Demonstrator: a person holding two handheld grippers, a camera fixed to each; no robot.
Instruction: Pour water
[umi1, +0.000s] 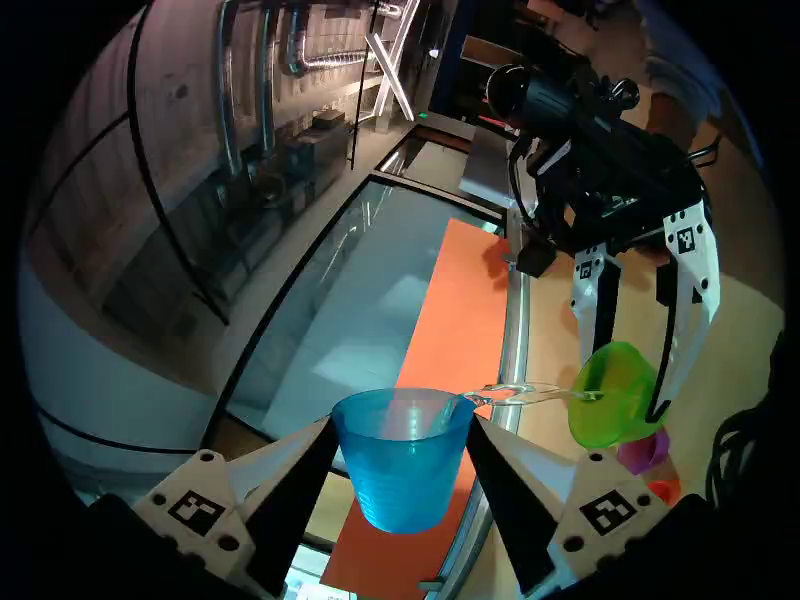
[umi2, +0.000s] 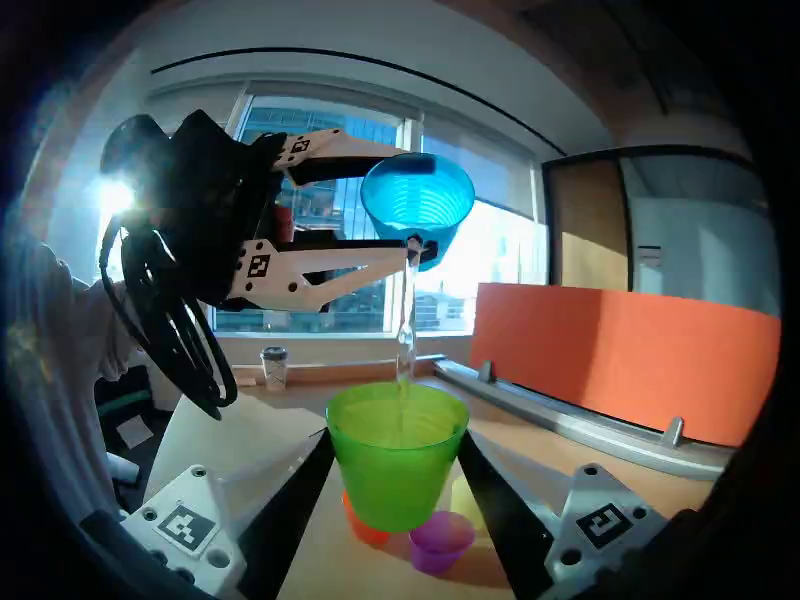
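Sunlit desk (umi2: 240, 430) of pale wood lies under both grippers, with bright windows (umi2: 330, 210) behind it.

Closest in the right gripper view, the right gripper (umi2: 397, 450) has its two fingers opened only to the width of the green cup (umi2: 397, 475) and pressed against its sides, holding it upright. Green-tinted water sits inside, though I cannot tell how high it stands. Just below the cup, three small cups rest close together on the desk: orange (umi2: 360, 525), purple (umi2: 441, 540) and yellow (umi2: 467, 500).

Higher up, the left gripper (umi2: 410, 205) pinches the blue cup (umi2: 418, 200) between both fingers, tipped far over so that its mouth faces the camera. A thin stream of water (umi2: 407, 320) runs from its lip straight down into the green cup — the two cups are apart, joined by the stream alone. Black cables (umi2: 180, 330) hang in loops from the left gripper's body.

Beyond the cups, a metal rail (umi2: 560, 415) runs along the desk edge, and an orange panel (umi2: 640, 360) stands just behind it. Farther back, a paper cup with a lid (umi2: 273, 365) stands near the window — tall buildings show through the glass.
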